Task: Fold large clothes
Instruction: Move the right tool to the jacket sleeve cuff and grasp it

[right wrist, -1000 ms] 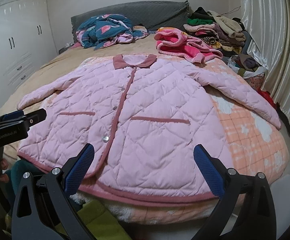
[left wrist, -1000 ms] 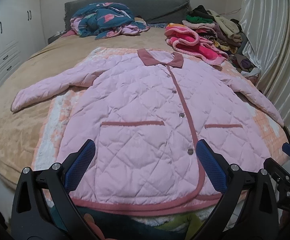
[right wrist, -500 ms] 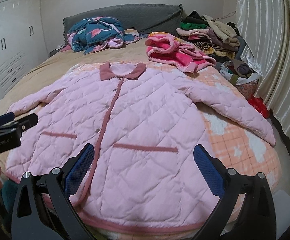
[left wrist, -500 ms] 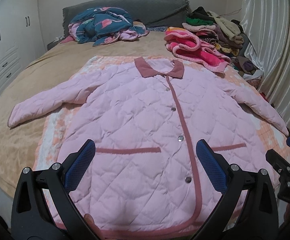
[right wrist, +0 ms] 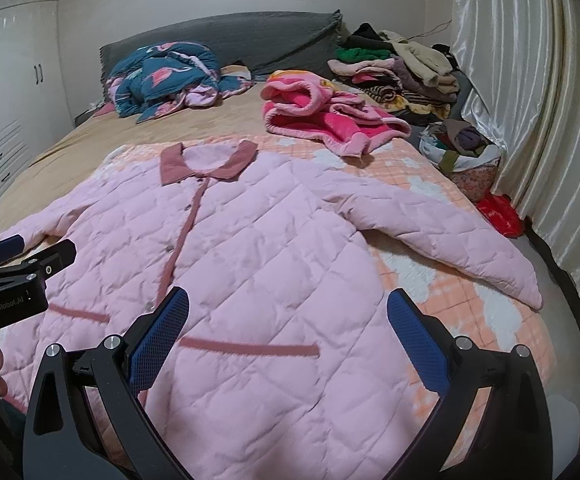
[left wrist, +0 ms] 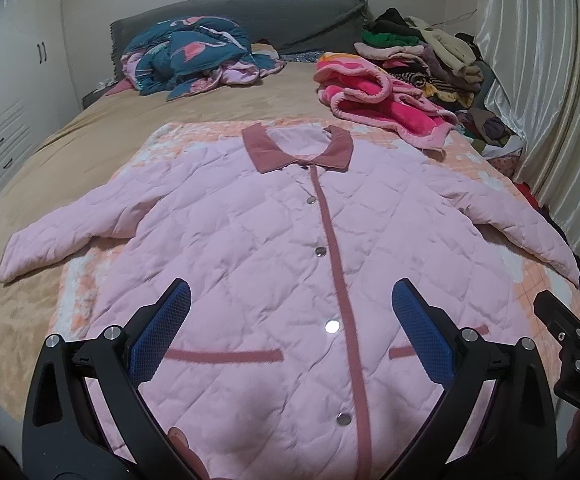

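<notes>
Both grippers hang over the hem end of the jacket, nothing pinched yet. Left gripper [left wrist: 290,320]: blue pads spread wide, straddling the button strip above the left pocket line. Right gripper [right wrist: 288,328]: pads equally spread, over the right pocket trim; its black body shows at 4 o'clock in the left view. Neither looks to touch the cloth, though the fisheye makes height hard to judge. Pink quilted jacket [left wrist: 290,240] lies flat, face up, buttoned, on an orange-and-white blanket [right wrist: 469,300] across the bed [left wrist: 70,152]; presumably spread like this so folds land square. Long axis runs 6 to 12 o'clock: hem near the grippers, dark pink collar [left wrist: 295,150] pointing away toward the headboard [left wrist: 250,12]. Sleeves splay to 9 and 3 o'clock, cuffs angled back toward the hem, so likely the first thing to fold in. Farther out: blue flamingo-print bundle [left wrist: 194,52] at 11 o'clock, hot-pink fleece [right wrist: 321,116] at 1 o'clock, clothes pile [right wrist: 401,68] by the curtain [right wrist: 529,100] beyond that.
</notes>
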{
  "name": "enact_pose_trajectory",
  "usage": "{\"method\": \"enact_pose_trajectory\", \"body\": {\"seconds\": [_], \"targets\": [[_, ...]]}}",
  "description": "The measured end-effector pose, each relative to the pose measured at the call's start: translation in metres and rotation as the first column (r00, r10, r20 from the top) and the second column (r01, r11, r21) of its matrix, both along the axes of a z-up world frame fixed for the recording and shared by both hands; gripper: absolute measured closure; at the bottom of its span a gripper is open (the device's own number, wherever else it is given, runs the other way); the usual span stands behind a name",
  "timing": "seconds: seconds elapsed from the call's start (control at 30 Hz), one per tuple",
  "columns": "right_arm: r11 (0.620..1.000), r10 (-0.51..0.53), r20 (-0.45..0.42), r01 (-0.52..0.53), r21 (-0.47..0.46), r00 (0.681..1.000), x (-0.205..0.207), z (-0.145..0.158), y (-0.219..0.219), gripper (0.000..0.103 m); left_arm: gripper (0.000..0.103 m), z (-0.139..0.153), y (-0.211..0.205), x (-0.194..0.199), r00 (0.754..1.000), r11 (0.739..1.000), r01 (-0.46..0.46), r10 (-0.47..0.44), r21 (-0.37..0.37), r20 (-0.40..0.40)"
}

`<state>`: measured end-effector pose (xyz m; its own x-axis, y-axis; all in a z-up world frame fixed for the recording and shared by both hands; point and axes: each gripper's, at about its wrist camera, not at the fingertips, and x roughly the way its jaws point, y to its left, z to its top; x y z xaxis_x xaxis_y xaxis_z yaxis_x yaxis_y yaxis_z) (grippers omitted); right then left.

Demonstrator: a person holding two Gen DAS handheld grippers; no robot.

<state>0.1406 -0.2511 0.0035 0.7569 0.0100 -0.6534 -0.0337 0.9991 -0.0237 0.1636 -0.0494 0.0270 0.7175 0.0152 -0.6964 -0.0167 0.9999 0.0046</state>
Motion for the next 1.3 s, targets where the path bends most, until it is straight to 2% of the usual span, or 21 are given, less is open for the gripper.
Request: {"method": "enact_pose_trajectory", "body": {"seconds": [0.4, 0.77, 0.87, 1.0, 1.2, 1.3], "targets": [[0.994, -0.107, -0.041, 0.108, 0.015, 0.993, 0.048, -0.022, -0.043, 0.004, 0.008, -0.015, -0.031, 0.047, 0.999, 1.000, 0.023, -0.023, 0.019, -0.026], [0.964, -0.254, -0.094, 0.260, 0.061, 0.963, 0.087, -0.050, -0.109, 0.004, 0.008, -0.033, -0.050, 0.083, 0.997, 0.998, 0.054, -0.051, 0.036, -0.056], [0.943, -0.307, -0.122, 0.319, 0.097, 0.944, 0.097, -0.060, -0.135, 0.004, 0.008, -0.040, -0.055, 0.094, 0.996, 0.997, 0.057, -0.054, 0.045, -0.067], [0.892, -0.384, -0.179, 0.414, 0.183, 0.906, 0.111, -0.078, -0.179, 0.004, 0.008, -0.048, -0.058, 0.108, 0.996, 0.997, 0.055, -0.050, 0.055, -0.080], [0.788, -0.488, -0.279, 0.555, 0.265, 0.827, 0.124, -0.107, -0.236, 0.004, 0.008, -0.059, -0.060, 0.127, 0.993, 0.997, 0.053, -0.047, 0.050, -0.109], [0.742, -0.538, -0.300, 0.612, 0.274, 0.788, 0.129, -0.119, -0.258, 0.004, 0.008, -0.064, -0.063, 0.136, 0.992, 0.997, 0.060, -0.054, 0.048, -0.116]]}}
